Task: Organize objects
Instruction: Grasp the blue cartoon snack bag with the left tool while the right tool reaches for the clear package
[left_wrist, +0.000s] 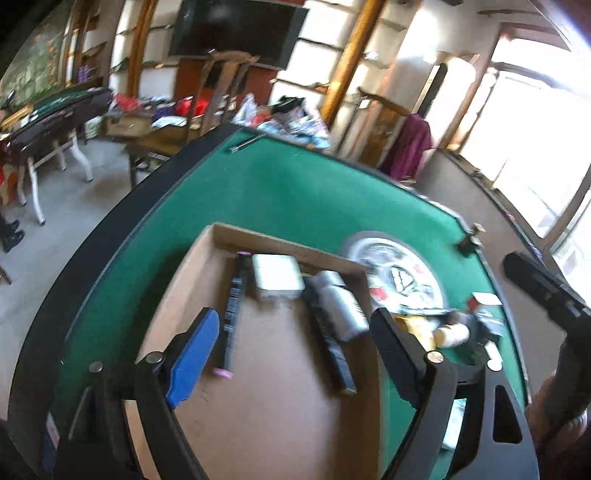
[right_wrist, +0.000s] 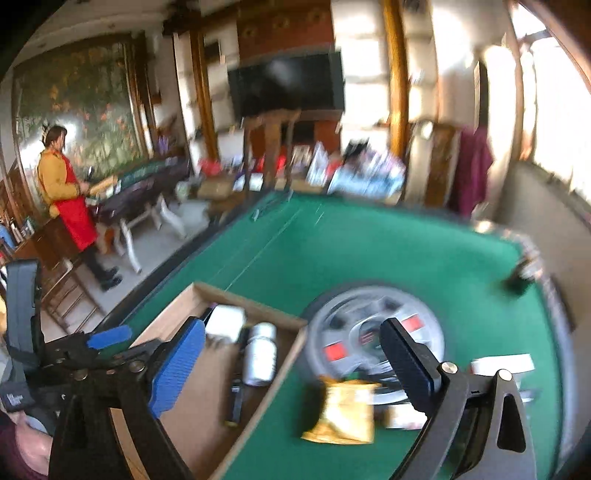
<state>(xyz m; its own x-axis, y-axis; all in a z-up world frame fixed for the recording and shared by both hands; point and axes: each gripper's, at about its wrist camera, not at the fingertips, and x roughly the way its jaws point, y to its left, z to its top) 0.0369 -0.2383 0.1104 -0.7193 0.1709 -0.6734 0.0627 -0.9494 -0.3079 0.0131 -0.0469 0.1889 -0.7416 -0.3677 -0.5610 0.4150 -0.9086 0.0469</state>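
A cluttered sunlit room frames a green felt mahjong table (right_wrist: 369, 251) with a round centre console (right_wrist: 373, 332); the right gripper (right_wrist: 291, 354) hangs above it, jaws spread wide and empty; just below and slightly ahead lies a yellow snack packet (right_wrist: 343, 413), crumpled, its long axis running roughly away from the camera, on the felt between console and cardboard box (right_wrist: 273, 373); this hand looks nearer to it. The left gripper (left_wrist: 295, 332) hovers over the box, equally wide and empty; inside lie a silver can (left_wrist: 341, 306), a white case (left_wrist: 277, 275) and a black pink-capped tube (left_wrist: 232, 314).
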